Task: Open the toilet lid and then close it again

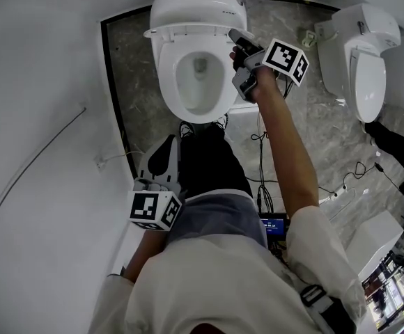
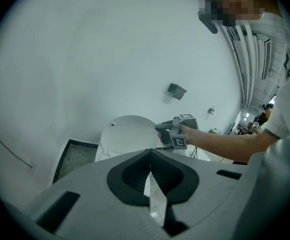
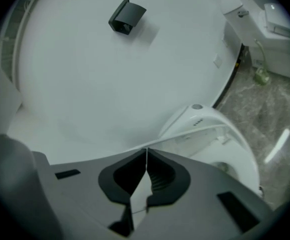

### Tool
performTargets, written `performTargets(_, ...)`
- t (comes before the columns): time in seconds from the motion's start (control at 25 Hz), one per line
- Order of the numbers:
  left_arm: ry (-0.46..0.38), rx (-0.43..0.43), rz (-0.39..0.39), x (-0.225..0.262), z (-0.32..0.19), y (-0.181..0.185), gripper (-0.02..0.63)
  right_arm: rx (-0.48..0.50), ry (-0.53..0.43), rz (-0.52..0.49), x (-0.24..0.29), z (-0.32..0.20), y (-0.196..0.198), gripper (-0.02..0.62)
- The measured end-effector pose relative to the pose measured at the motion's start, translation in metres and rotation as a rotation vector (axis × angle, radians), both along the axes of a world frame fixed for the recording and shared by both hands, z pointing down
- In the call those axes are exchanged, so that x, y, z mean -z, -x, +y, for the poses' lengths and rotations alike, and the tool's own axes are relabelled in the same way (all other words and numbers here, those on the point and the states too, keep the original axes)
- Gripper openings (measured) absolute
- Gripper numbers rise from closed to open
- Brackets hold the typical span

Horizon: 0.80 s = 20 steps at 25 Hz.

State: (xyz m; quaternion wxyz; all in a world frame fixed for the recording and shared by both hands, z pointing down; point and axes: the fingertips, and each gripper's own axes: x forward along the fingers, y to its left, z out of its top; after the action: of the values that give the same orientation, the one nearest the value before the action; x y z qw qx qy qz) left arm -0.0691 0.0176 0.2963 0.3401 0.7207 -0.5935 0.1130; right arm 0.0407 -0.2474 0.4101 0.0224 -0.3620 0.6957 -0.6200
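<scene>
The white toilet stands at the top of the head view with its seat down and the bowl showing. Its domed lid is raised partway at the back, also seen in the right gripper view and the left gripper view. My right gripper is at the lid's right rim. Its jaws are closed together there, with a thin white strip of rim between the tips. My left gripper hangs low beside my leg, well short of the toilet, jaws closed on nothing.
Two more white toilets stand to the right on the marble floor. Cables and a small screen lie near my feet. A white wall runs along the left, with a black box mounted on the wall behind the toilet.
</scene>
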Motion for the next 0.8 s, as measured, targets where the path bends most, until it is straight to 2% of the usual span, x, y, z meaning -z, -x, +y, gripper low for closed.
performTargets(0.04, 0.000, 0.002, -0.002, 0.000, -0.001, 0.001, 0.006, 0.004, 0.028, 0.059, -0.012, 0.000, -0.002, 0.012)
performTargets(0.12, -0.001, 0.006, -0.009, 0.002, -0.001, 0.003, 0.006, 0.013, 0.073, 0.150, -0.035, 0.003, -0.005, 0.011)
performTargets(0.24, -0.007, 0.025, -0.022, 0.007, -0.003, 0.010, 0.006, -0.007, 0.093, 0.111, -0.044, 0.000, -0.003, 0.011)
performTargets(0.4, 0.002, 0.058, -0.028, 0.004, -0.003, 0.020, 0.006, -0.016, 0.076, 0.111, -0.039, -0.016, -0.002, 0.011)
performTargets(0.8, 0.011, 0.082, -0.028, 0.001, -0.009, 0.025, 0.006, 0.047, 0.004, 0.193, -0.035, -0.054, 0.002, 0.012)
